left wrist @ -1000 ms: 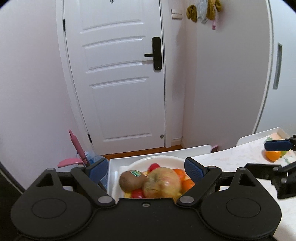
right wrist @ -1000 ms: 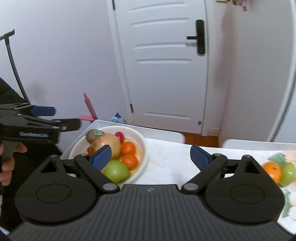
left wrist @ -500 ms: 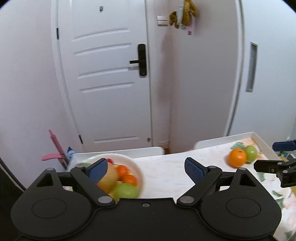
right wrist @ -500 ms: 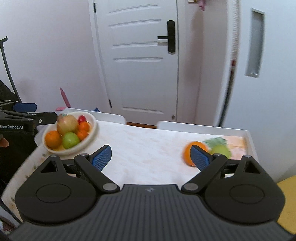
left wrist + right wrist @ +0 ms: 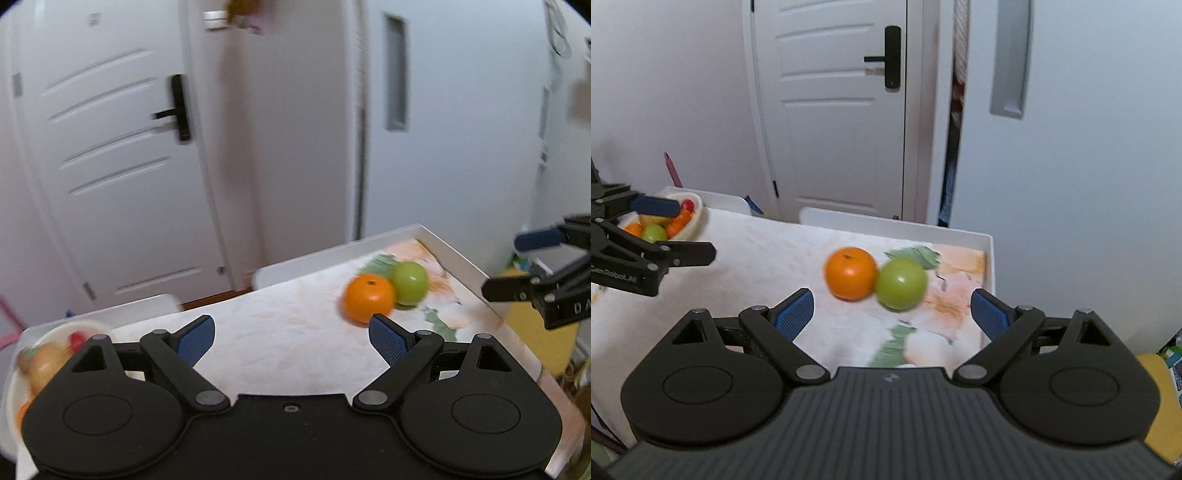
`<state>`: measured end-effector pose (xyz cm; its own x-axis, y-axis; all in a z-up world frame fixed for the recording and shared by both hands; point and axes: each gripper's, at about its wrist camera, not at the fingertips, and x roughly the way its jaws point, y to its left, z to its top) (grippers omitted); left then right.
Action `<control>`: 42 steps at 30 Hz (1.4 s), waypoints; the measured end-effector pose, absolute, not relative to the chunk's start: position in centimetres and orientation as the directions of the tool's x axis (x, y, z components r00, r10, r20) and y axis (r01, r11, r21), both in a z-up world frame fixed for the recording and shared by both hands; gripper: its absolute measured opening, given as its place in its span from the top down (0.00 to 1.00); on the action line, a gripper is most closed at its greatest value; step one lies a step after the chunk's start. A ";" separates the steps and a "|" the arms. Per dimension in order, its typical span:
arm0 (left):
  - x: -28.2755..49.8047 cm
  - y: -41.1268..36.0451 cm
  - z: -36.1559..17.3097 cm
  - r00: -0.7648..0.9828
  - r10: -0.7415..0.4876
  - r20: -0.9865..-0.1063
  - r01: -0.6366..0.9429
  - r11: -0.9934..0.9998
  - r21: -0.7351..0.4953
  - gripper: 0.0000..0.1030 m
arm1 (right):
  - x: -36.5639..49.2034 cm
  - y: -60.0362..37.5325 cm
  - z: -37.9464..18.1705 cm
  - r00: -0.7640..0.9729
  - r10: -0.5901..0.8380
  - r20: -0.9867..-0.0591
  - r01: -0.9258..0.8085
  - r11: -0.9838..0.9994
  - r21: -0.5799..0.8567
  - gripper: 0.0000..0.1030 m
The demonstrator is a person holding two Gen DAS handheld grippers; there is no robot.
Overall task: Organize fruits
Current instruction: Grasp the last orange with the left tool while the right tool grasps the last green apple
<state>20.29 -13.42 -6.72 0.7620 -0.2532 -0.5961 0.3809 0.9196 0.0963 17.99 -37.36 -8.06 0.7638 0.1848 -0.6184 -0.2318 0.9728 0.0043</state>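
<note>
The tabletop, under a pale printed cloth and edged by a white raised rim, fills the lower half of both wrist views. At its far left end, around ten o'clock in the right wrist view, sits a white bowl already piled with fruit. Well apart from it, toward the right end, an orange and a green apple lie touching, the orange on the left.

The right gripper is wide open with nothing between its blue pads, and the pair sits almost straight ahead of it: the apple near twelve o'clock, the orange at about eleven. The left gripper is also wide open and empty; in its own view the orange lies at about one o'clock just beyond its right pad, with the apple farther off behind it.

Both fruits are round, so no axis matters. By my reading the right gripper is better lined up on the apple, and the left has the orange on its near side.
</note>
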 end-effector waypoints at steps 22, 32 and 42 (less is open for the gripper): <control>30.2 -22.4 -15.3 0.595 -0.396 -0.699 0.655 0.744 0.135 0.21 | 24.6 -40.3 -14.2 0.704 0.239 -0.669 -0.343 0.939 -0.026 0.00; 30.3 -22.2 -15.9 0.582 -0.399 -0.709 0.676 0.722 0.148 0.35 | 25.8 -39.6 -14.6 0.689 0.257 -0.678 -0.363 0.932 -0.016 0.02; 30.1 -20.8 -15.9 0.594 -0.374 -0.712 0.658 0.736 0.162 0.35 | 27.7 -38.0 -15.7 0.657 0.303 -0.691 -0.390 0.920 0.032 0.15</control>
